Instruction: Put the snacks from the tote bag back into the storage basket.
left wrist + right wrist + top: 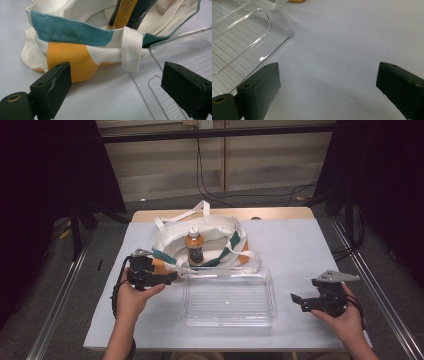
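A cream tote bag [220, 232] with teal trim and orange patches lies open at the table's middle. An orange bottle [194, 247] with a dark label and white cap stands inside it. In front of the bag sits a clear plastic tray [229, 300], with nothing in it. My left gripper [167, 277] is open at the bag's left front corner; in the left gripper view the bag [75, 45] and its white strap [131, 50] lie just beyond the jaws, with the bottle's label [125, 12] above. My right gripper [300, 301] is open, low over the table right of the tray [239, 37].
The white tabletop [295, 250] has free room to the right and far left. A wooden strip [280, 213] edges the table's back. Cables [210, 190] trail on the floor behind, and metal rails [60, 295] run along both sides.
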Motion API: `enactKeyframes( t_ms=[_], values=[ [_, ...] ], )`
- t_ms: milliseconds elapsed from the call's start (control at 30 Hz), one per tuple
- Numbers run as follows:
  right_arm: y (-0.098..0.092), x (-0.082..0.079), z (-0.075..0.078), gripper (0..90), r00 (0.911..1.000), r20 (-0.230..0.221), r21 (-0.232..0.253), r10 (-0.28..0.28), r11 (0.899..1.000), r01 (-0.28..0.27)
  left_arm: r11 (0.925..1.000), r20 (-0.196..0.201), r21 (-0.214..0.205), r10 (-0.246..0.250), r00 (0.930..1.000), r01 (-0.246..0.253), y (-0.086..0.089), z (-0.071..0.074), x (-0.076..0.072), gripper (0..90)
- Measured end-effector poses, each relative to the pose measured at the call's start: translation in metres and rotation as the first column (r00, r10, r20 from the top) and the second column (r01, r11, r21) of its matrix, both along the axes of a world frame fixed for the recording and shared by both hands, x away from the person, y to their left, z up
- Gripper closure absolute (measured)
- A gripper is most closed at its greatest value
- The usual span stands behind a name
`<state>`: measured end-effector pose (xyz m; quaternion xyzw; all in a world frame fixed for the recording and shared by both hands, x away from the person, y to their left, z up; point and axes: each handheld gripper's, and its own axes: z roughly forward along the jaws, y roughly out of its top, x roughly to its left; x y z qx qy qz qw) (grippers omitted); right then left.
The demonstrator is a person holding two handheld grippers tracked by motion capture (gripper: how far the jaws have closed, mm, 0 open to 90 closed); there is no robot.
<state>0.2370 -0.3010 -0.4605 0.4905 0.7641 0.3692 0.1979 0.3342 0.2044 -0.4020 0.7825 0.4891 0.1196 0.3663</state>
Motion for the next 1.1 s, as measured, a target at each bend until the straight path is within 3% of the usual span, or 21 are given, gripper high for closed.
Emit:
enactKeyframes(
  t_ms=[100, 400, 833, 1100],
  values=[
    [0.000, -0.002, 0.002, 4.9, 1.0000, -0.002, 0.007, -0.008, 1.000, 0.008, 0.9997, -0.008, 0.018, -0.019, 0.9998, 0.019, -0.003, 0.005, 0.003, 9.6],
    [-0.003, -0.001, 0.001, 4.9, 0.9999, 0.004, 0.008, -0.016, 1.000, 0.016, 0.9998, -0.059, 0.020, -0.003, 0.9982, 0.004, -0.013, 0.013, 0.015, 10.6],
    [0.001, -0.002, 0.002, 4.9, 0.9999, 0.006, 0.010, -0.016, 1.000, 0.016, 0.9992, -0.074, 0.033, 0.024, 0.9969, -0.022, -0.029, 0.021, 0.027, 11.6],
    [-0.002, -0.006, 0.001, 5.4, 0.9998, -0.002, -0.003, -0.020, 1.000, 0.020, 0.9996, -0.093, 0.029, 0.004, 0.9956, -0.002, -0.045, 0.027, 0.036, 12.1]
  ],
)
